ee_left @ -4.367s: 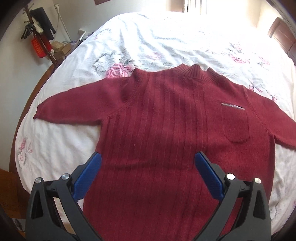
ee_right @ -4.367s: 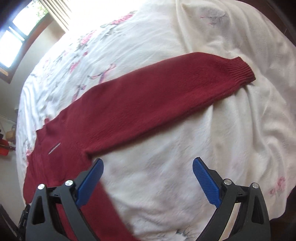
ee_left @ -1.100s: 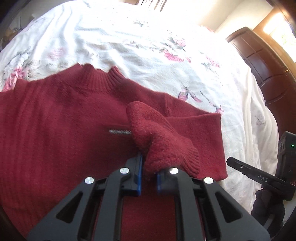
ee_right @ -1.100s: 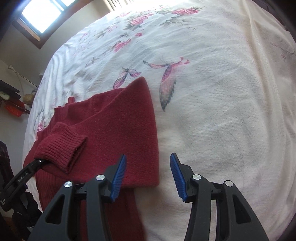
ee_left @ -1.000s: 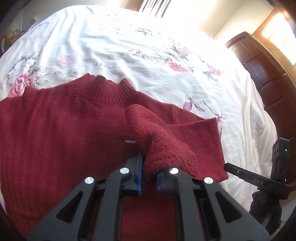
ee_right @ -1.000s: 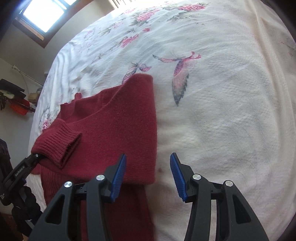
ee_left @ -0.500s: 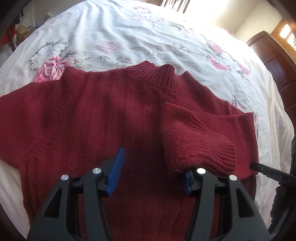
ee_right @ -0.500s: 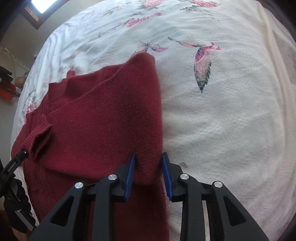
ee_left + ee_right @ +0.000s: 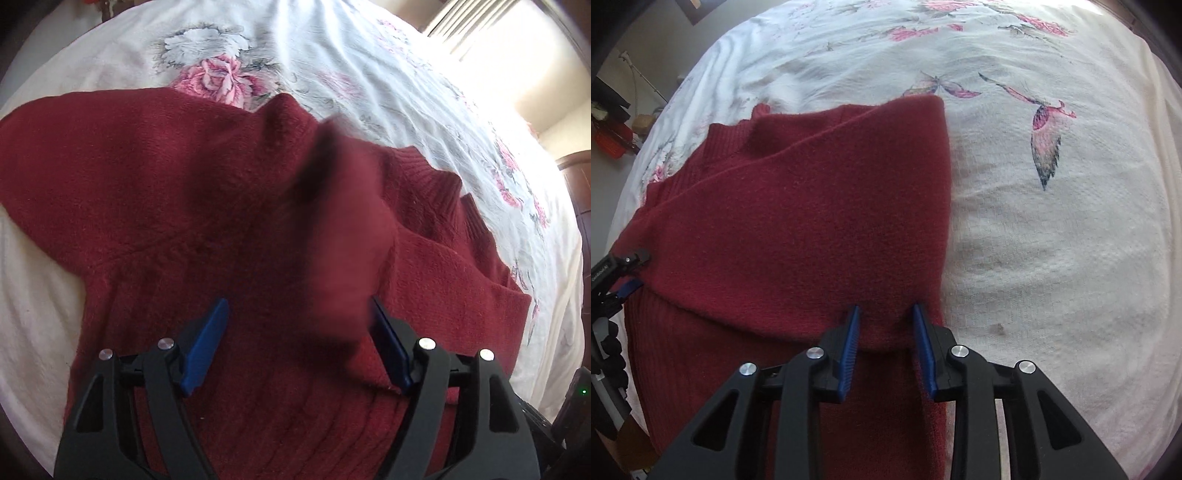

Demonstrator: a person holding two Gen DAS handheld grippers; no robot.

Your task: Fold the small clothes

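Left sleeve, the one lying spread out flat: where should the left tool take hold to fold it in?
Probably near its outer end, toward the cuff, which is out of view. The left sleeve lies flat on the bedspread, so bring the open left tool in low from the sleeve's lower edge, sliding one finger under. The right tool is shut on the folded sleeve.

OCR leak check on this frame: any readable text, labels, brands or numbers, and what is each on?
White print on the black body of the left gripper, at the edge of the right wrist view: too small and warped to read.
Sweater: no text showing.
Bedspread: flower and bird pattern only, no text.
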